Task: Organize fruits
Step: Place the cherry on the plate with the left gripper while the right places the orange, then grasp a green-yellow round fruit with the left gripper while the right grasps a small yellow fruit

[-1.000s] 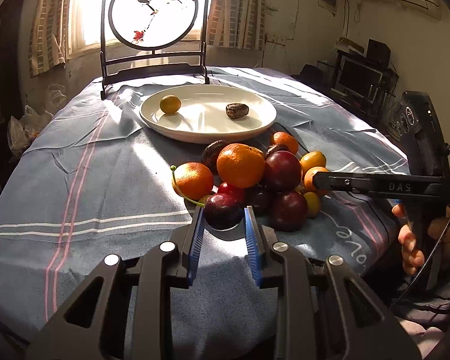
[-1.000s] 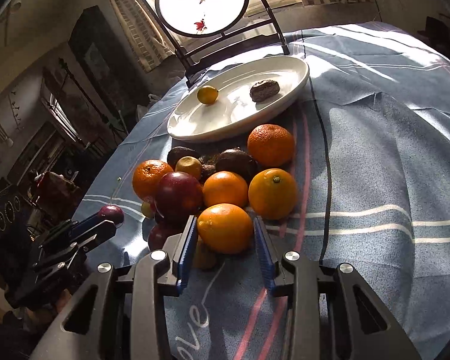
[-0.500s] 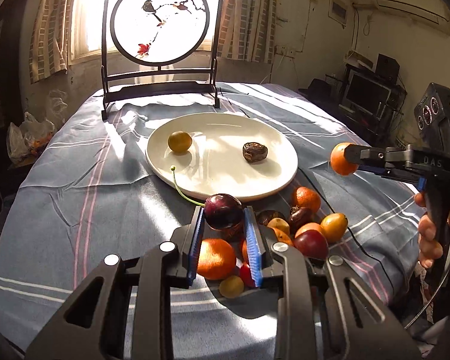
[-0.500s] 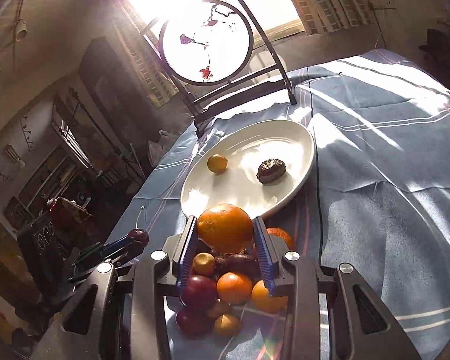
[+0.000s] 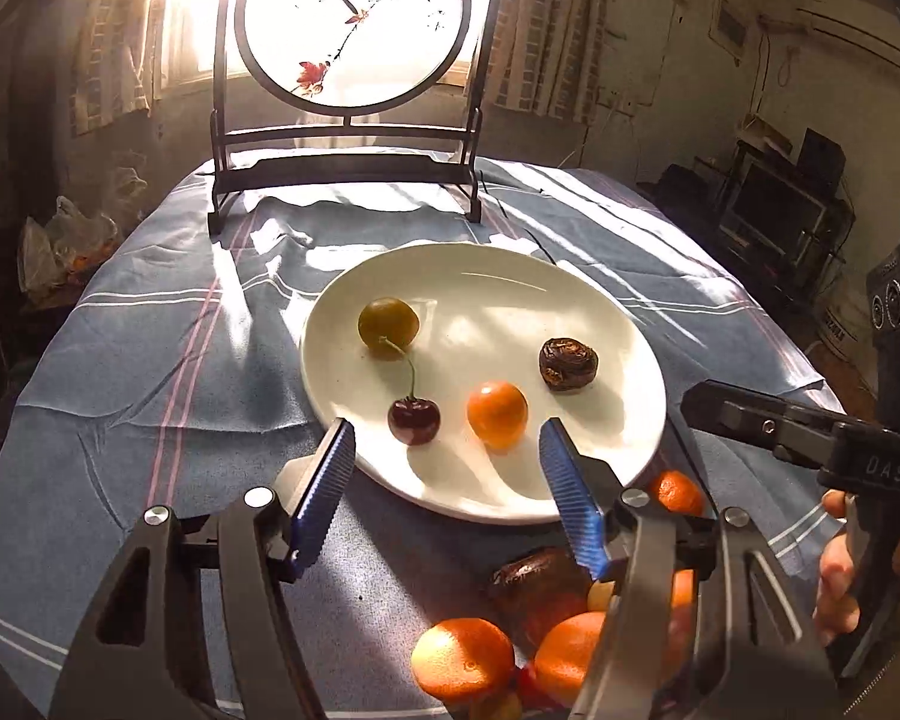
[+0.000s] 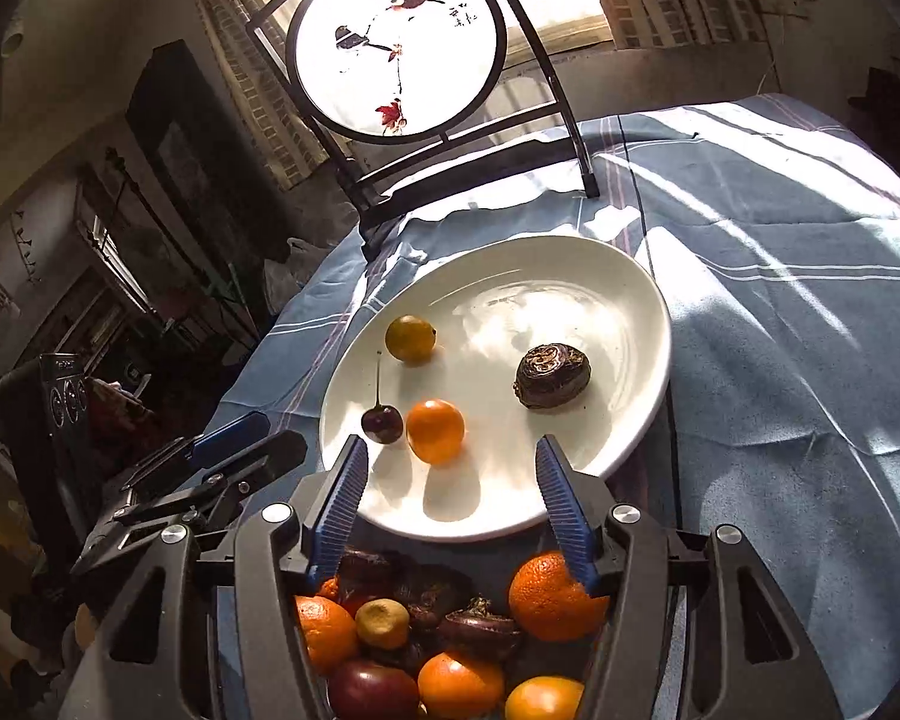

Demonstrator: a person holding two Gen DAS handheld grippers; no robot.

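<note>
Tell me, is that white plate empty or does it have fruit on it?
Not empty. The white plate holds a yellow-green fruit, a cherry, a small orange and a wrinkled brown fruit.

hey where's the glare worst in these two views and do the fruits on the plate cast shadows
Left wrist view: window blown out behind the round screen; cherry and orange cast shadows toward the camera on the plate. Right wrist view: same backlit glare, curved fisheye edges.
</note>
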